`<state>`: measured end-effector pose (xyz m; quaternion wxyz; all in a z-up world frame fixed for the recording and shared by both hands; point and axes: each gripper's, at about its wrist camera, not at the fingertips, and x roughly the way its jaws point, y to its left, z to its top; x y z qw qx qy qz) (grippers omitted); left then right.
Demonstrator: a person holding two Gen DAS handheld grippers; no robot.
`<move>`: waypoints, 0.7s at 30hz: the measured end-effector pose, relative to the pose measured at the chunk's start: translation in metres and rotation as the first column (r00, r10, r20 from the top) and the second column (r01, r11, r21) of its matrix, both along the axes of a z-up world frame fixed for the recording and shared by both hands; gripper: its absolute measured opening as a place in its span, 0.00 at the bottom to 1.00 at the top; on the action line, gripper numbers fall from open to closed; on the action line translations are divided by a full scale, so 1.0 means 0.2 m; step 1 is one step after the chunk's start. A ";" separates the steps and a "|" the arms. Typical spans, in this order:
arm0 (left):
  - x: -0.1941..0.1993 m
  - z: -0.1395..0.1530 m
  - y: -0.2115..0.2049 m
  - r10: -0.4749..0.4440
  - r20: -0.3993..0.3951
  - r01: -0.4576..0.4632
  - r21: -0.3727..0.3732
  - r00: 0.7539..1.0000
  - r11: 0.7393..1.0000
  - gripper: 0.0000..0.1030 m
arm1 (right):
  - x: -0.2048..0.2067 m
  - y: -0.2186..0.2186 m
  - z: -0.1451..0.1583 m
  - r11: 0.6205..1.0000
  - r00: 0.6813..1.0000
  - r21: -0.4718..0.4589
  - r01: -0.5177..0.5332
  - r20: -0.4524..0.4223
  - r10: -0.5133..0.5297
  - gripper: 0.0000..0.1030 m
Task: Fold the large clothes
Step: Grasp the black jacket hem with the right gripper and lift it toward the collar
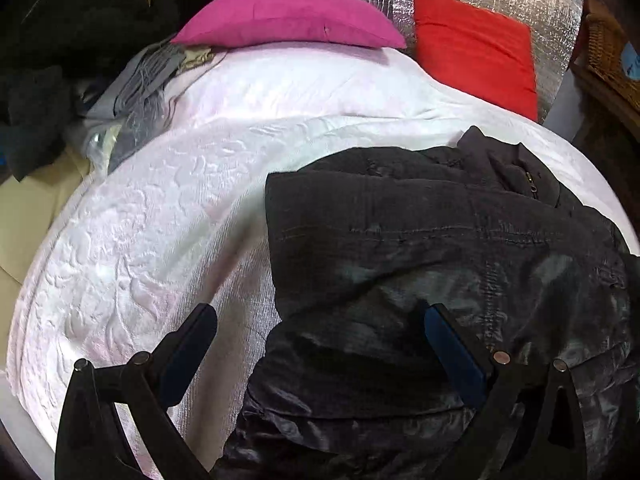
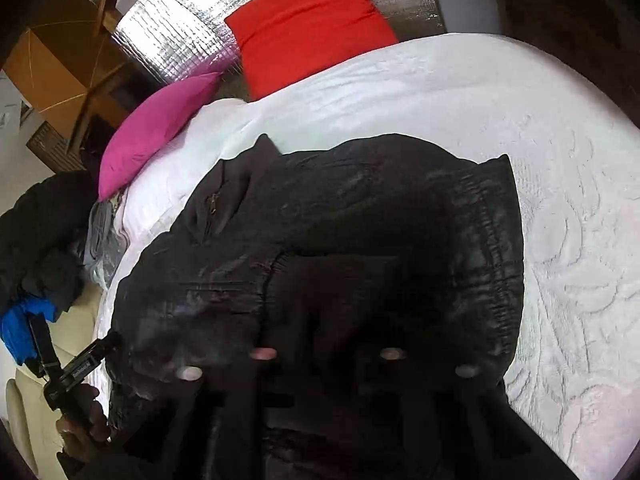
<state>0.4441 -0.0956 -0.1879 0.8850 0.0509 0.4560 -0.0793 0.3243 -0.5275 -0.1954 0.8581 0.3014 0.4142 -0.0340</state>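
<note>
Fingers of the left gripper (image 1: 320,320) are seen spread wide apart at the bottom of the left wrist view, one over the white quilted bedspread (image 1: 140,240), the other over the black padded jacket (image 1: 440,248); nothing is pinched. Jaws of the right gripper (image 2: 326,354) are lost in dark blur low in the right wrist view; they are judged closed, and whether jacket fabric is caught cannot be told. The jacket is found part-folded in the centre of the bed, its zipped collar (image 2: 214,200) toward the magenta cushion (image 2: 156,128) and red cushion (image 2: 308,24). A hand (image 2: 80,420) carrying the left gripper is noted at lower left.

Risks: the slick, bulky shell may spring open if released unpressed; a single-layer pinch may drag the fold askew.
</note>
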 end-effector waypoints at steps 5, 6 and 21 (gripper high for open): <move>-0.04 0.09 0.03 0.021 0.099 -0.022 0.000 0.995 1.000 1.00 | -0.13 -0.01 0.21 0.992 0.987 -0.078 0.102 0.133 -0.091 0.10; -0.03 0.11 0.03 0.024 0.115 -0.024 -0.002 0.993 1.000 1.00 | -0.15 -0.03 0.24 0.988 0.980 -0.076 0.136 0.155 -0.123 0.10; -0.04 0.09 0.02 -0.016 0.057 0.016 -0.004 0.998 1.000 1.00 | -0.25 -0.28 0.11 0.951 0.955 0.149 0.269 0.089 -0.284 0.94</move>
